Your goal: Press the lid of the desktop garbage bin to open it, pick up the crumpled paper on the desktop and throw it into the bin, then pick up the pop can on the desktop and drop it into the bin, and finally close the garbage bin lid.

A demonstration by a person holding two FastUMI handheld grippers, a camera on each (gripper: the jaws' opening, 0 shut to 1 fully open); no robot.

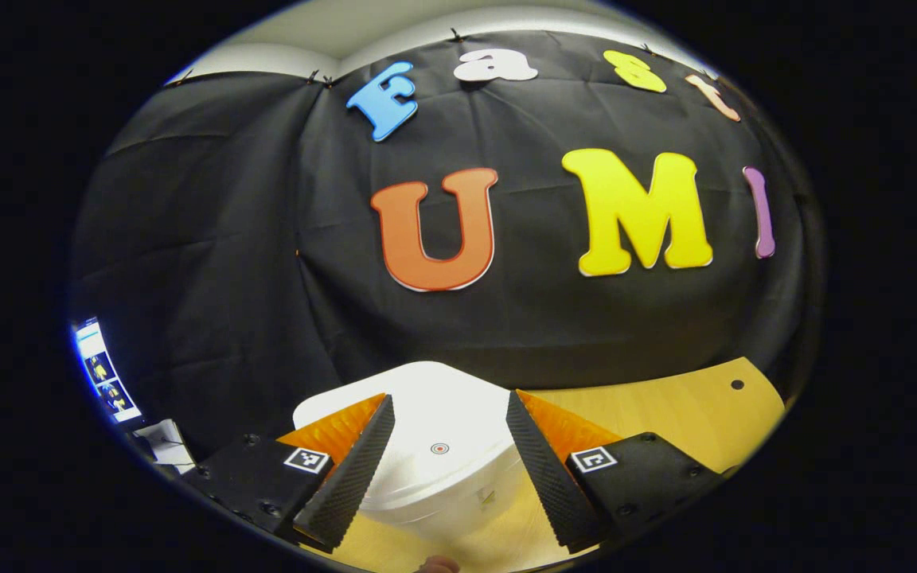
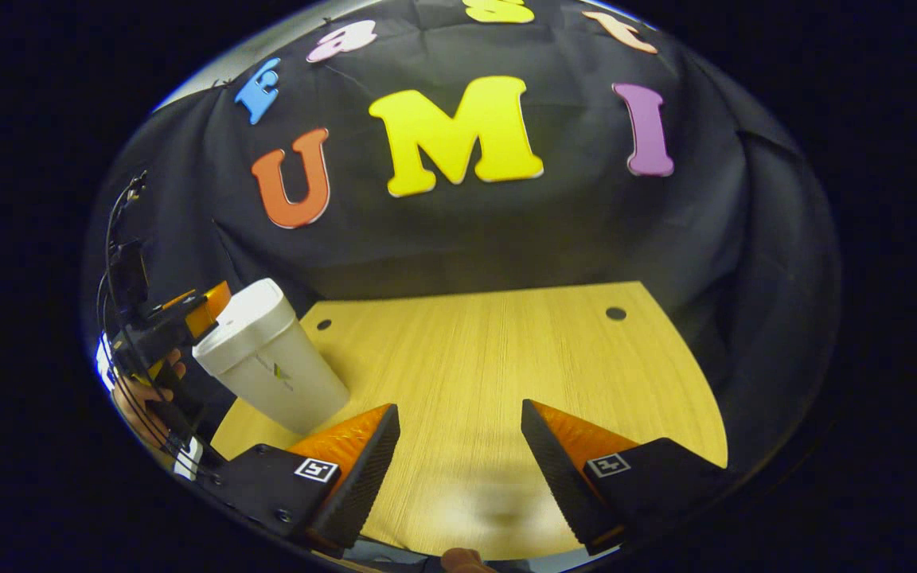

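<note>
The white desktop bin [image 1: 435, 477] stands on the wooden table [image 1: 665, 414], and its lid [image 1: 427, 406] lies flat and shut, with a small red ring mark on top. My left gripper [image 1: 449, 396] hovers just over the lid, open, one finger on each side and nothing between them. In the right gripper view the same bin [image 2: 271, 358] stands at the left of the table [image 2: 490, 358], with the left gripper [image 2: 188, 314] at its lid rim, held by a hand [image 2: 140, 390]. My right gripper [image 2: 458, 406] is open over bare wood, a little to the right of the bin.
The table has small round holes near its far edge [image 2: 616, 313] [image 2: 323, 325]. The black cloth wall [image 2: 506, 231] rises right behind that edge. A lit screen [image 1: 104, 374] stands far left in the left gripper view.
</note>
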